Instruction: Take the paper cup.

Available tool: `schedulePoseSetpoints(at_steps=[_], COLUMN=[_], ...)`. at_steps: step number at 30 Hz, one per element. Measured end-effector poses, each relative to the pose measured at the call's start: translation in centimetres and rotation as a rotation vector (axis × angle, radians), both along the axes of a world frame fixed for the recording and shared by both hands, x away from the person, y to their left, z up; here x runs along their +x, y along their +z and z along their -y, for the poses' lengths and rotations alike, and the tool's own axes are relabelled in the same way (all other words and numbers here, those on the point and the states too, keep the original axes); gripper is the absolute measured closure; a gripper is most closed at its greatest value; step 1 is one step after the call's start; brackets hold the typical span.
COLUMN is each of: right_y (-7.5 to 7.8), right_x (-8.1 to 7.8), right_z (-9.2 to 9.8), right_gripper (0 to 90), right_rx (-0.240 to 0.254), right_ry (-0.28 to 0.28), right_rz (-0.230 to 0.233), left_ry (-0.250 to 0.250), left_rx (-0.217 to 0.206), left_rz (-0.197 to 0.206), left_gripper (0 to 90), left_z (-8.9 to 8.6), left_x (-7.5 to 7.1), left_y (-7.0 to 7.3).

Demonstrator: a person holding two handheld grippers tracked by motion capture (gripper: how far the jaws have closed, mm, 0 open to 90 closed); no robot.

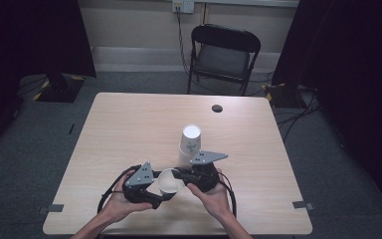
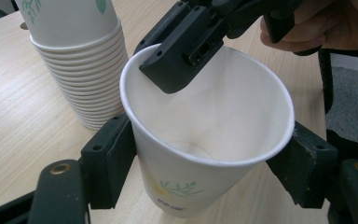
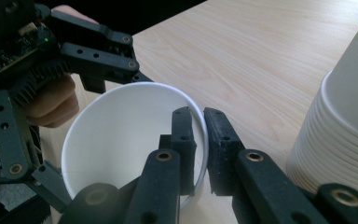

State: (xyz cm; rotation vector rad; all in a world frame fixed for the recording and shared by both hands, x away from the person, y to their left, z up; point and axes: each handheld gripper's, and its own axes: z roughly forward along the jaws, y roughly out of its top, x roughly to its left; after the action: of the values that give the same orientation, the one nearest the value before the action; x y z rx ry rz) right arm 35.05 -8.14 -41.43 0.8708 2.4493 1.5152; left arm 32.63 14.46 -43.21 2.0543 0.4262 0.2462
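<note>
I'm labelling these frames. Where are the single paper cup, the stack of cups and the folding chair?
single paper cup (image 2: 182,182): left gripper view, printed outer wall.
stack of cups (image 2: 91,88): left gripper view, nested rims.
folding chair (image 1: 222,60): high view, seat.

Both grippers (image 1: 155,195) (image 1: 181,175) at one paper cup (image 1: 169,182) — cup stack (image 1: 189,144) behind

Matt white paper with a faint leaf print on the cup (image 2: 205,140) and the stack of cups (image 2: 81,65); matt black plastic on both grippers' jaws; smooth pale wood-grain laminate across the desk (image 1: 129,129).
</note>
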Motion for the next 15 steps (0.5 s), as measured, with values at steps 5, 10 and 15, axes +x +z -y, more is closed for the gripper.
schedulePoseSetpoints(at_steps=[5,10,15], right_y=[0.02,0.11,-0.17], right_x=[0.05,0.32,0.57], right_z=[-0.06,-0.41,-0.90], right_gripper=[85.7,86.8,86.7], right_rx=[0.010,0.015,-0.020], right_ry=[-0.007,-0.021,-0.004], right_rz=[-0.016,-0.054,-0.104], left_ry=[0.016,0.038,0.039], left_rx=[0.006,0.000,0.016], left_rz=[0.021,0.056,0.071], left_gripper=[25.8,22.5,21.4], left_z=[0.13,0.36,0.41], left_x=[-0.17,-0.20,-0.36], left_y=[0.02,0.13,0.20])
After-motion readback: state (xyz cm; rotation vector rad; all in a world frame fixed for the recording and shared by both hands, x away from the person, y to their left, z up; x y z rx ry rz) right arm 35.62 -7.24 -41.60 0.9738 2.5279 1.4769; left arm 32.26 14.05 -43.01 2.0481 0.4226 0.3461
